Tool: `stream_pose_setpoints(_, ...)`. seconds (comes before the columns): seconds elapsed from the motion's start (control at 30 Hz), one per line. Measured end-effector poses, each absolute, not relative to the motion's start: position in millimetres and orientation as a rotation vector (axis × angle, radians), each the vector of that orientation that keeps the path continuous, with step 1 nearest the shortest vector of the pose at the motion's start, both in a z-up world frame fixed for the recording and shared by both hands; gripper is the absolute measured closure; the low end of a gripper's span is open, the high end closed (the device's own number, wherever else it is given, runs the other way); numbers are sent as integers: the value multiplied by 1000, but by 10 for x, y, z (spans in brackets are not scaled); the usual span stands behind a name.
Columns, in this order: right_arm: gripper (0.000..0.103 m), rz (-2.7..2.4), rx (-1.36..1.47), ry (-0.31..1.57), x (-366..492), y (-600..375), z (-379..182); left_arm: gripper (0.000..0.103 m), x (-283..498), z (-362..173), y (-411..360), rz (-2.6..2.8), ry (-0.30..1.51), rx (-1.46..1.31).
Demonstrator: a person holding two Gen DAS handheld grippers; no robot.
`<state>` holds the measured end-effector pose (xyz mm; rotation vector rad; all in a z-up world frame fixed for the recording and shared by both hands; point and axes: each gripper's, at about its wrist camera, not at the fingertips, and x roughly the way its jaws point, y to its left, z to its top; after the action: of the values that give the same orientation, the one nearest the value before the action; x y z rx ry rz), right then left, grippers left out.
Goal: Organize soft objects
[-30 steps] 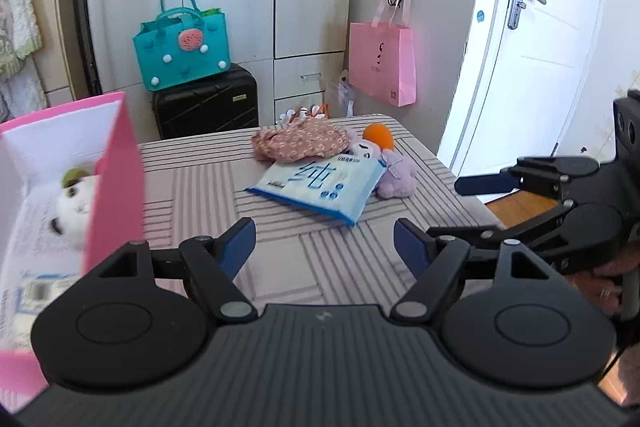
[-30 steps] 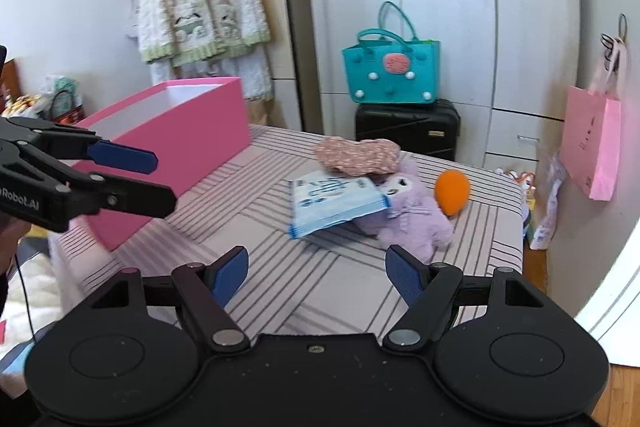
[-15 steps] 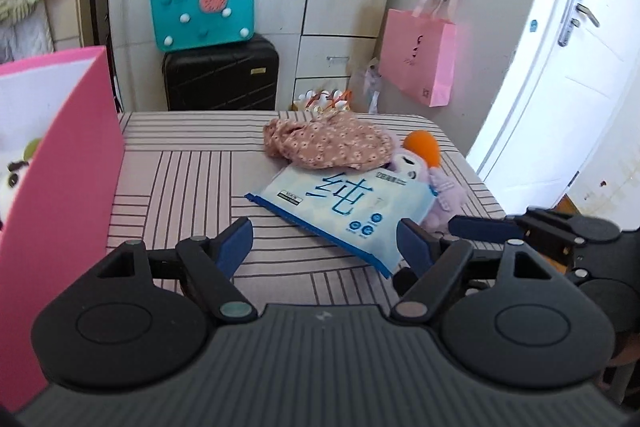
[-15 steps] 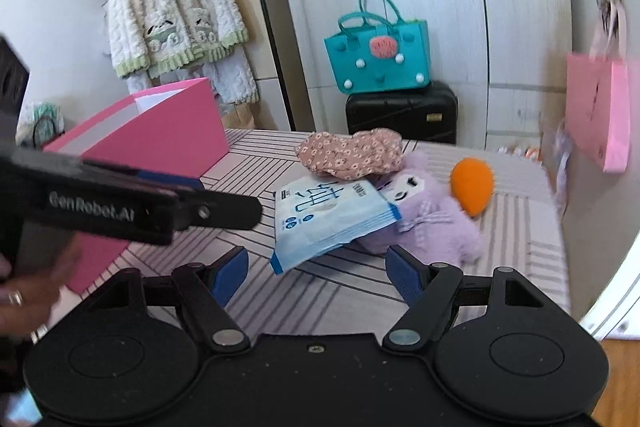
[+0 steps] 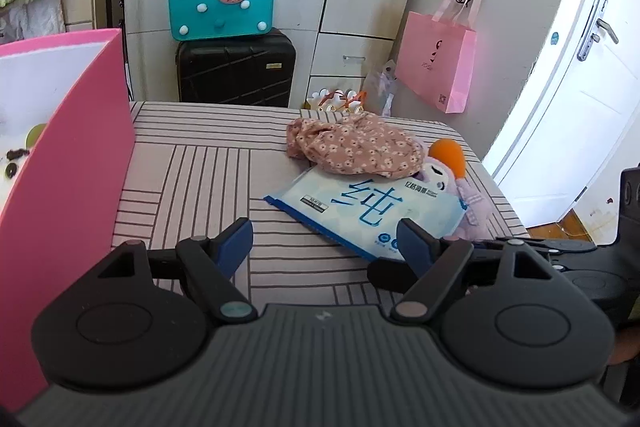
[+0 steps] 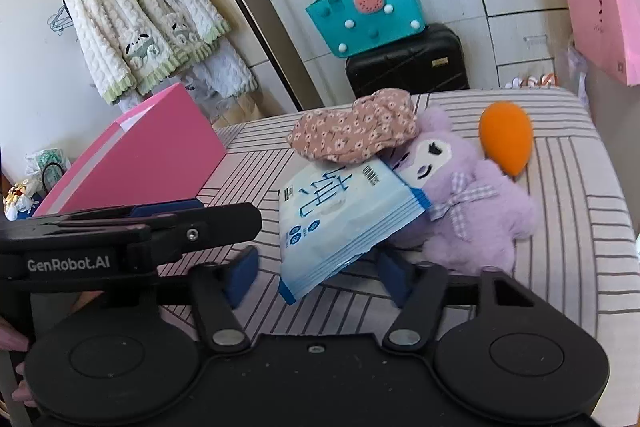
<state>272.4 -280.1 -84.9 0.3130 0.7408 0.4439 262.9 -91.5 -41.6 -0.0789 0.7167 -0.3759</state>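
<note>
The pale blue plastic pack of wet wipes point(image 6: 340, 215) lies on the striped table top point(image 5: 200, 163), its far edge propped on the purple plush doll with a checked bow point(image 6: 472, 203) and tucked under the crumpled pink floral cloth point(image 6: 352, 133). An orange teardrop sponge point(image 6: 505, 137) rests just beside the doll. The right gripper point(image 6: 316, 273) straddles the pack's near corner, and its jaws are closing with the pack between them, though the pads do not yet press on it. The left gripper point(image 5: 324, 241) stands apart and empty, near the pack's other corner. The risks, as a judgement: the slick film could slip from a corner pinch; lifting could drag the cloth along or tip the doll; and the two grippers, close together, could collide. The open pink cardboard box point(image 5: 80, 147) waits at the left.
</note>
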Motion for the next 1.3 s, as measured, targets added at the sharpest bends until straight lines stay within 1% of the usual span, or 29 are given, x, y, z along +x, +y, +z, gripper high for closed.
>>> stream_pose_setpoints(0.03, 55, 451, 326, 746, 2726, -2794, -862, 25, 2632, -422, -906, -374, 720, -81)
stream_pose_setpoints(0.07, 61, 458, 339, 751, 2728, -2799, -875, 25, 2635, -424, -894, -371, 722, -86)
stream_pose_setpoints(0.1, 72, 466, 355, 755, 2723, -2803, -889, 25, 2637, -428, -887, -368, 723, -89)
stream_pose_setpoints(0.13, 79, 473, 368, 756, 2716, -2814, -901, 25, 2637, -430, -879, -366, 724, -91)
stream_pose_setpoints(0.27, 86, 497, 372, 761, 2641, -2852, -923, 25, 2621, -428, -885, -364, 719, -82)
stream_pose_setpoints(0.4, 88, 572, 393, 802, 2524, -2934, -926, 25, 2618, -425, -876, -360, 721, -82)
stream_pose_setpoints(0.53, 88, 654, 396, 854, 2376, -3020, -938, 25, 2633, -446, -872, -360, 732, -79)
stream_pose_setpoints(0.67, 86, 618, 317, 867, 2262, -3081, -912, 25, 2672, -524, -884, -374, 774, -75)
stream_pose_setpoints(0.7, 81, 603, 295, 869, 2254, -3089, -905, 25, 2683, -550, -892, -383, 790, -78)
stream_pose_setpoints(0.77, 81, 585, 248, 854, 2225, -3103, -884, 25, 2700, -591, -902, -402, 822, -93)
stream_pose_setpoints(0.83, 71, 553, 231, 839, 2214, -3139, -857, 25, 2701, -617, -920, -423, 842, -108)
stream_pose_setpoints(0.87, 68, 532, 235, 828, 2211, -3169, -845, 25, 2700, -623, -934, -432, 845, -110)
stream_pose_setpoints(0.9, 62, 512, 241, 821, 2210, -3203, -843, 25, 2697, -626, -946, -437, 845, -109)
stream_pose_setpoints(0.93, 59, 493, 248, 818, 2214, -3238, -844, 25, 2701, -627, -960, -441, 844, -104)
stream_pose_setpoints(0.97, 59, 479, 257, 817, 2225, -3264, -844, 25, 2712, -634, -978, -441, 845, -98)
stream_pose_setpoints(1.0, 58, 469, 268, 815, 2244, -3282, -847, 27, 2722, -642, -993, -439, 846, -91)
stream_pose_setpoints(1.03, 56, 463, 282, 816, 2255, -3303, -851, 27, 2735, -649, -1010, -437, 847, -82)
stream_pose_setpoints(1.23, 53, 443, 291, 813, 2314, -3230, -873, 29, 2734, -689, -1047, -432, 870, -62)
stream_pose_setpoints(1.27, 53, 439, 274, 809, 2312, -3191, -869, 35, 2725, -689, -1060, -433, 872, -55)
stream_pose_setpoints(1.3, 53, 436, 258, 802, 2313, -3152, -869, 38, 2716, -687, -1075, -440, 874, -48)
